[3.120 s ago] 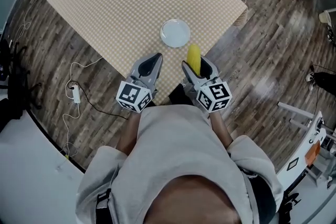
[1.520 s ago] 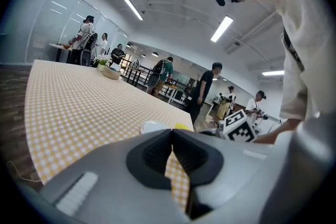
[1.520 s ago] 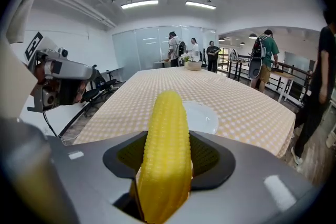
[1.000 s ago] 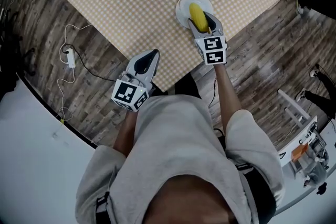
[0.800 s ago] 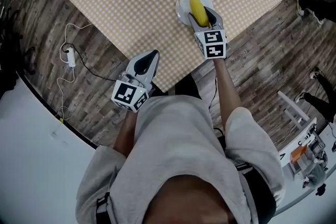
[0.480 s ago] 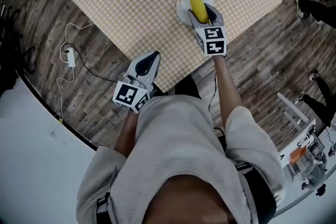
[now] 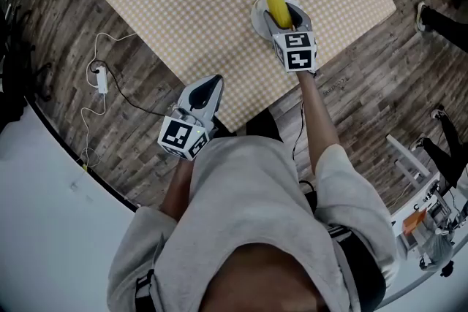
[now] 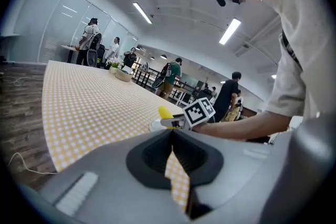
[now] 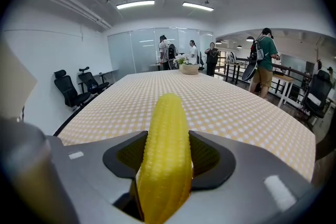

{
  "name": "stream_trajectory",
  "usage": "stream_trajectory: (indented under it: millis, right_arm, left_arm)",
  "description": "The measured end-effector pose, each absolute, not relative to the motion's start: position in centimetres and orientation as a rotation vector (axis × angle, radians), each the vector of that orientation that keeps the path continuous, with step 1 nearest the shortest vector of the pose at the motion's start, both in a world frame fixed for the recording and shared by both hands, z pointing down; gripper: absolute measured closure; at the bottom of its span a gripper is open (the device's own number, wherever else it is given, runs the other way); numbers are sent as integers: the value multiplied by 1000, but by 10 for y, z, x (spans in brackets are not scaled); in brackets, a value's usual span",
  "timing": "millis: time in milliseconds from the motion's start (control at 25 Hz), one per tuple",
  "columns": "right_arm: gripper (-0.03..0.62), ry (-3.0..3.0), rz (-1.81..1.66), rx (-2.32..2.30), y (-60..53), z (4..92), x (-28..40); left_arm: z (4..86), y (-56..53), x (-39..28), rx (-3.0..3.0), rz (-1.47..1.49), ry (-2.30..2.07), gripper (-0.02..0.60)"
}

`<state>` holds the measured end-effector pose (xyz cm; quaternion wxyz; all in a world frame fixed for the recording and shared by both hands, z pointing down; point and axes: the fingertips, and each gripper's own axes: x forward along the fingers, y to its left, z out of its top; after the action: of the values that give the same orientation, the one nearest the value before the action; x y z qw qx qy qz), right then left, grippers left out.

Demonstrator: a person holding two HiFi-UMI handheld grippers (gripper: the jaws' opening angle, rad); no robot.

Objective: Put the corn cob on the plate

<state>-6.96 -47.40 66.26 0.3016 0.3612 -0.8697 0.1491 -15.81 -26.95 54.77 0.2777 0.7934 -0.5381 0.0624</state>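
The yellow corn cob (image 7: 276, 6) is clamped between the jaws of my right gripper (image 7: 282, 16), which is shut on it. It hangs over the small white plate (image 7: 255, 17) near the right edge of the checked table; I cannot tell whether it touches the plate. In the right gripper view the corn cob (image 9: 167, 149) sticks forward out of the jaws and hides the plate. My left gripper (image 7: 208, 87) stays back at the table's near edge, shut and holding nothing. In the left gripper view, the corn cob (image 8: 164, 112) and the plate (image 8: 156, 124) show off to the right.
The beige checked tablecloth (image 7: 190, 4) covers the table. A white cable and adapter (image 7: 102, 80) lie on the wooden floor at the left. Several people (image 9: 262, 60) stand beyond the table's far end, and office chairs (image 9: 71, 89) stand to its left.
My right gripper has carried the corn cob from the table's near edge to over the plate, and in the last second a little farther across it. The left gripper has stayed put.
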Motion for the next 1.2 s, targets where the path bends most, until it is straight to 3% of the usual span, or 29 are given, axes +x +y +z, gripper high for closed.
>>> stream_trajectory:
  millis: [1200]
  right_arm:
    - [347, -2255, 359, 928, -472, 686, -75]
  left_arm:
    - [548, -271, -167, 2118, 148, -1461, 574]
